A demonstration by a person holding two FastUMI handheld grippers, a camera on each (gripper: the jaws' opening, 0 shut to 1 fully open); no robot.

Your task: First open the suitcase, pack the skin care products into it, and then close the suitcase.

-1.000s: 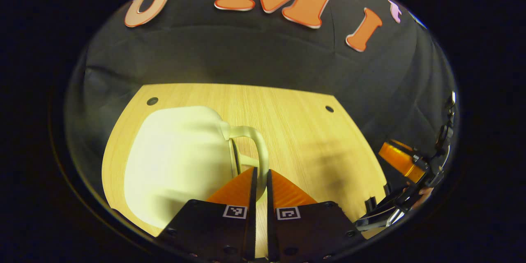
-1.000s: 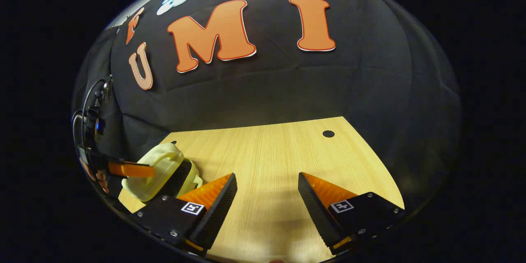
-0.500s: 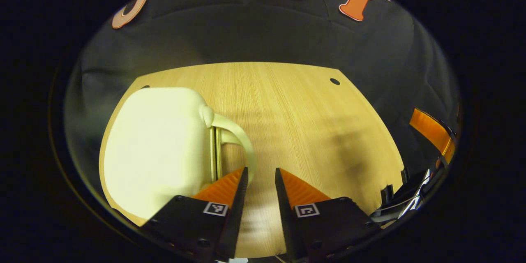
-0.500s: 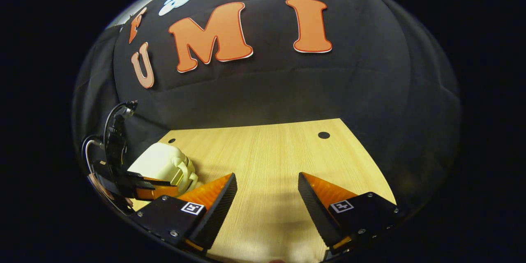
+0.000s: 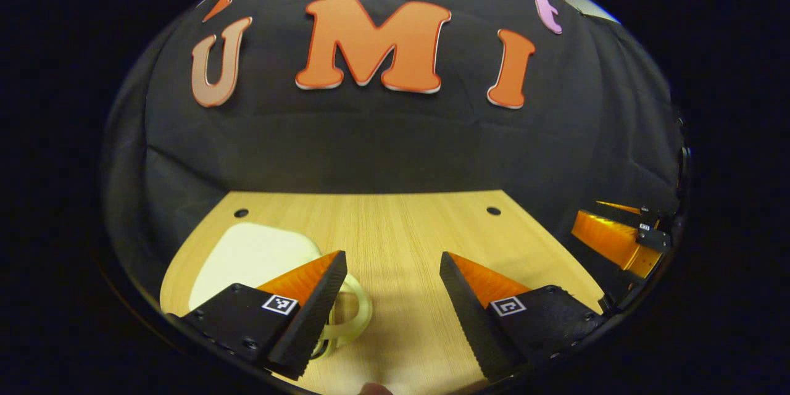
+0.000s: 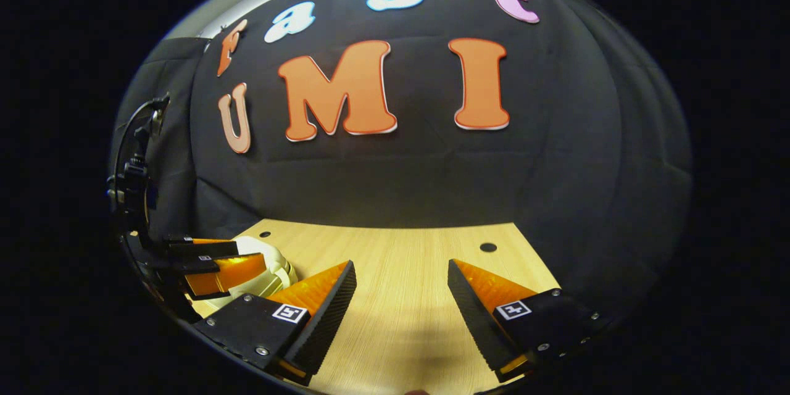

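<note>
Cream suitcase, light wood-grain table

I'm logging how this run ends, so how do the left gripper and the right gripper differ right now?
The left gripper hangs beside the cream suitcase, one finger overlapping its handle; the right gripper has bare wooden table before it. The left sits nearer the suitcase; the right is off to its side. Both are open and hold nothing.

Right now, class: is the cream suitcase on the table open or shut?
Shut. The suitcase lies flat on the table; no gap or interior shows.
</note>
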